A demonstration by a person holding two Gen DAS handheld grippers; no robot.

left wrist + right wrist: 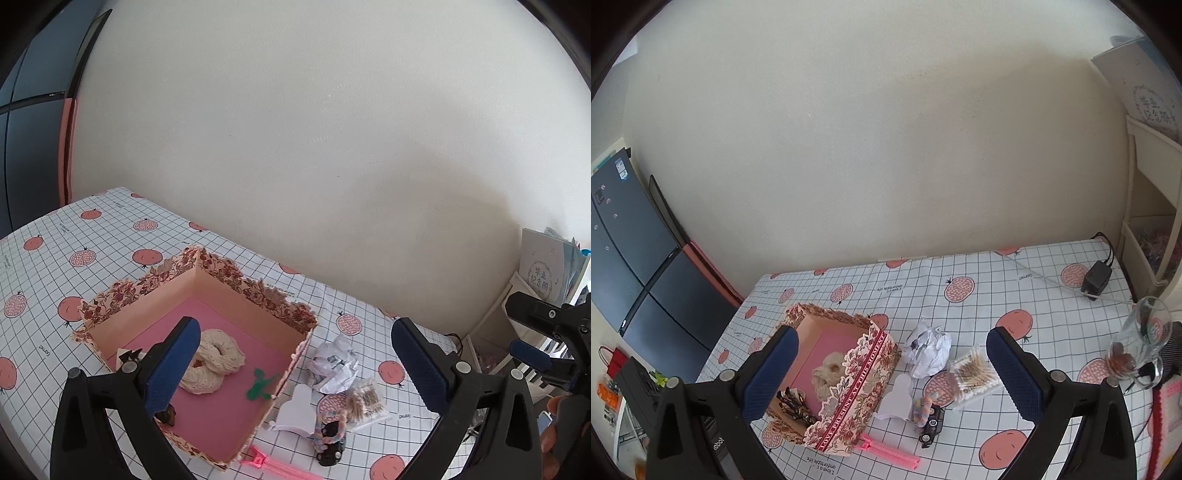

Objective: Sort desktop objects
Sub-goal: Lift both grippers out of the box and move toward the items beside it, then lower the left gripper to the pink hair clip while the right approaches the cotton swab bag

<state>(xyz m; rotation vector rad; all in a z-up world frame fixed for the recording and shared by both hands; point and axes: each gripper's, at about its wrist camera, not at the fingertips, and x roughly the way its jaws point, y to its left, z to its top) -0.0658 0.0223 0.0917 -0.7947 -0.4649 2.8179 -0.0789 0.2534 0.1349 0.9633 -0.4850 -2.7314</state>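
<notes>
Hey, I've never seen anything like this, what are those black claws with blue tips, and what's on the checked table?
They are two hand-held grippers, each with a camera looking along its fingers. One picture comes from the left gripper, the other from the right gripper. Both stand open and hold nothing. On the tablecloth sits a floral box holding a cream lace scrunchie and a green clip. Beside it lie crumpled paper, a packet of cotton swabs, a toy car and a pink zipper.
</notes>
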